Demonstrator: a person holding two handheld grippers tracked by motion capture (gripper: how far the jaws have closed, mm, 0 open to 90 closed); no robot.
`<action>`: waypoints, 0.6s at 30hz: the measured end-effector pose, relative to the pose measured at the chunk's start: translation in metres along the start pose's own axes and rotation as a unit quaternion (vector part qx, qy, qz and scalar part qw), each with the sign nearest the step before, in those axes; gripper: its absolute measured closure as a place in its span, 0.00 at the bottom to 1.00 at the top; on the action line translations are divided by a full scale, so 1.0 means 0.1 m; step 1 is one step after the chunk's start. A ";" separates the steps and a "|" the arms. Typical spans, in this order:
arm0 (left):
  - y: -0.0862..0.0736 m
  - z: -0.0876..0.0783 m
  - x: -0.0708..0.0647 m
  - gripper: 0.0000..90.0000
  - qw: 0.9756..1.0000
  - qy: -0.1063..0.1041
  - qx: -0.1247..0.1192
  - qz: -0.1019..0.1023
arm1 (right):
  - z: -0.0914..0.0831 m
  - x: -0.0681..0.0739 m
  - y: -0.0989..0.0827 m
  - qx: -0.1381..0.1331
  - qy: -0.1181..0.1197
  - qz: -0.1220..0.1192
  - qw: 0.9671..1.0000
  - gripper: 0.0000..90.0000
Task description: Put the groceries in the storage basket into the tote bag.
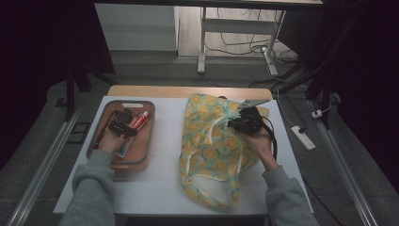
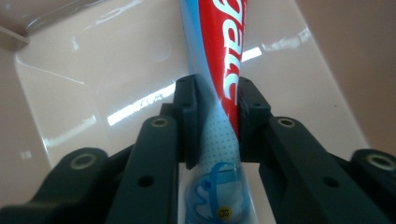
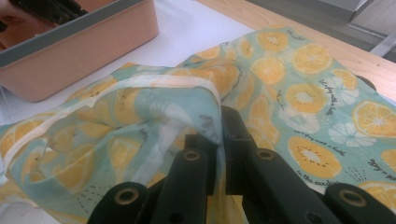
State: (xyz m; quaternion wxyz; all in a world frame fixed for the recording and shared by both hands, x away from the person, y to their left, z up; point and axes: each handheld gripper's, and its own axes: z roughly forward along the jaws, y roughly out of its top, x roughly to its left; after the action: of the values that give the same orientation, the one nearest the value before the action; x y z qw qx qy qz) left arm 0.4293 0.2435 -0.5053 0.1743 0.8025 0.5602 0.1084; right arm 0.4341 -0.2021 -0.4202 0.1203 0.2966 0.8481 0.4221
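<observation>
White tabletop: left gripper [image 1: 123,124] pinches the toothpaste tube [image 2: 219,70] in the pink bin [image 1: 146,141] near the left edge, right gripper [image 3: 219,140] clamps the fruit-print bag [image 1: 207,141] rim (apparently held open); next, likely lift the tube across.

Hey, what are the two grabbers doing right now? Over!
Left gripper shut on toothpaste tube in pink bin. Right gripper pinching fruit-print bag. Nothing blocking.
</observation>
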 end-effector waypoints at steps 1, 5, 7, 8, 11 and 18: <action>-0.01 -0.01 0.01 0.83 1.000 -0.003 -0.002 -0.002 | 0.00 0.00 0.00 0.000 0.000 0.001 1.000 0.99; -0.05 -0.05 0.09 0.84 0.999 -0.026 -0.013 -0.019 | 0.00 -0.02 -0.01 -0.001 0.000 0.002 1.000 0.99; -0.07 -0.10 0.14 0.84 0.999 -0.040 -0.025 -0.025 | 0.00 -0.03 -0.01 -0.001 0.000 0.004 1.000 0.99; -0.08 -0.13 0.16 0.84 0.998 -0.043 -0.036 -0.028 | 0.00 -0.03 -0.01 -0.001 0.000 0.004 1.000 0.99; -0.10 -0.28 0.18 0.84 0.995 -0.055 -0.071 -0.031 | 0.00 -0.04 -0.01 -0.001 -0.001 0.004 1.000 0.99; -0.13 -0.66 0.14 0.84 0.982 -0.102 -0.155 -0.027 | 0.00 -0.03 -0.01 -0.001 -0.001 0.004 1.000 0.99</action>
State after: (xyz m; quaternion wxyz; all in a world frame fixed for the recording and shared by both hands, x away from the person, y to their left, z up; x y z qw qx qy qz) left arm 0.3992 0.2713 -0.4505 0.3553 0.7572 0.5376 0.1068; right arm 0.4360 -0.2046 -0.4207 0.1195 0.2999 0.8465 0.4233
